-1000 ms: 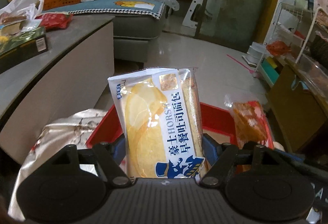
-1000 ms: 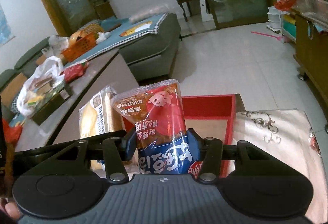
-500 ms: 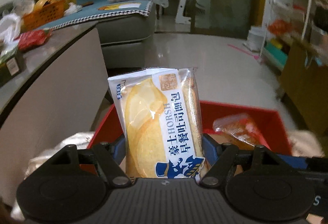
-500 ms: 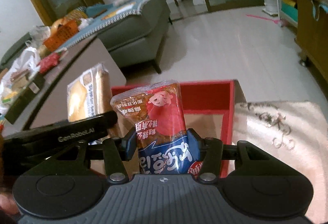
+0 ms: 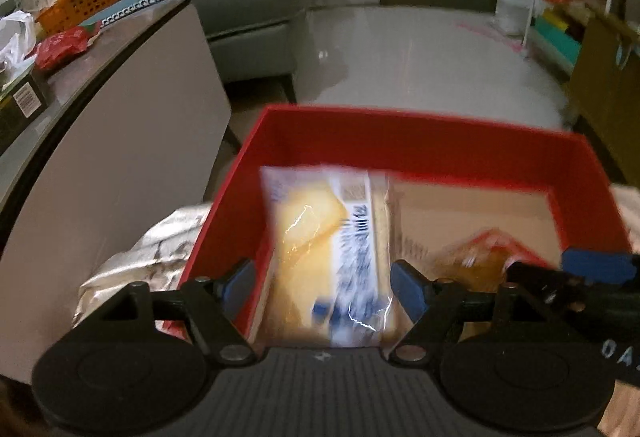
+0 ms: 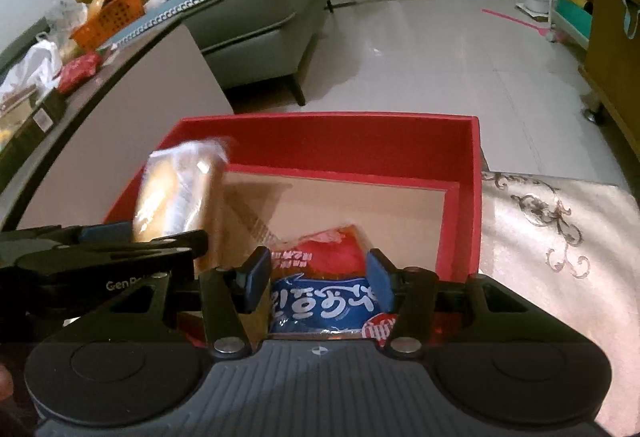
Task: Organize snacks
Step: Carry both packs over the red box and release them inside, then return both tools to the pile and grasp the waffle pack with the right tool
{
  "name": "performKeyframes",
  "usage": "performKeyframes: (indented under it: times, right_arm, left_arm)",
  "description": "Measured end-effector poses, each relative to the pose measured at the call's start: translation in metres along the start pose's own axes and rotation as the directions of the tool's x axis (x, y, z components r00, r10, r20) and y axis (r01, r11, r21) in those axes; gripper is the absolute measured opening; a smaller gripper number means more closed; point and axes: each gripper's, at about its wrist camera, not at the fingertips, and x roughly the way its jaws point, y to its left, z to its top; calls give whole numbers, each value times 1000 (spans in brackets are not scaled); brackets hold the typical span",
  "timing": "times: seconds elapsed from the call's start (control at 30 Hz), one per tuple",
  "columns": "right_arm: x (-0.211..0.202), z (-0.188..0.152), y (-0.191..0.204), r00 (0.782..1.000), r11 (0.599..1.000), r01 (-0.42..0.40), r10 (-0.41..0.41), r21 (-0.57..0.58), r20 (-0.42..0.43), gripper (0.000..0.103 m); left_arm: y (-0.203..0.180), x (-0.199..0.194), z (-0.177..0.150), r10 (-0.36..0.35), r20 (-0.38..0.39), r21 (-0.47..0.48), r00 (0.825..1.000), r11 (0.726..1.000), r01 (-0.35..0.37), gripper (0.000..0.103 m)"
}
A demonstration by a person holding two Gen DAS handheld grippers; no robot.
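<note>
Both tongs hang low over the red box (image 6: 460, 157), pointed steeply down into it, which reads as a drop-off: the box is where the snacks are being collected. Left tongs (image 5: 320, 283) are released, with a clear gap between each blue pad and the bread packet (image 5: 328, 257); the packet is motion-blurred and leaning inside the box against its left wall, so it looks to be falling or just let go. Right tongs (image 6: 316, 279) are opening; the red-and-blue snack pouch (image 6: 324, 289) sits between the pads with a gap on the left side at least, its top sagging forward onto the cardboard floor of the box. Judgement: pouch is no longer gripped. The box sits on a silvery patterned cloth (image 6: 560, 237) over the desk, so nothing has far to drop. Writing: bread label is too blurred to read here, only a blue-and-white band shows. The pouch carries white stylised Chinese characters on blue and small white ones on red, seen upside down, not legible. The left tool body shows "GenRo…" in the right view.
</note>
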Motion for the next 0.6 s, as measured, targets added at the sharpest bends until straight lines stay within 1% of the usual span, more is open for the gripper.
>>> performKeyframes:
  times: [0.03,0.13,0.23,0.33,0.43,0.53,0.6]
  right_arm:
    - [0,0,-1,1000,1000,6,-6,-6,-3,62]
    - [-3,0,0,1000,1000,18,-18,-26,-8,63]
    - [-9,1,1,1000,999,24,-24,-38,-9,64]
    - [-11,1,1,999,998,40,-41,-46,-30,66]
    - [-13,-1,-1,998,999,41,-43,-36,-48,68]
    - [-26,0,-1,999,998,46,-47,-37,-21,68]
    - [-38,4,0,999,999,34,-34,-30,-2,71]
  left_arm:
    - [-1,-1,-3,3,-14,3,1000,1000,-3,68]
    - [-2,-6,-8,-20,-34,15,999,1000,20,68]
    - [-11,-19,-15,2,-11,81,1000,997,-1,69]
    - [-9,-31,-17,-5,-7,64,1000,998,5,69]
    - [-2,-39,-16,-34,-12,36,999,999,34,69]
    - [4,-50,-16,-54,-3,-5,999,999,54,69]
    - [7,-59,-17,-77,5,-25,997,997,77,69]
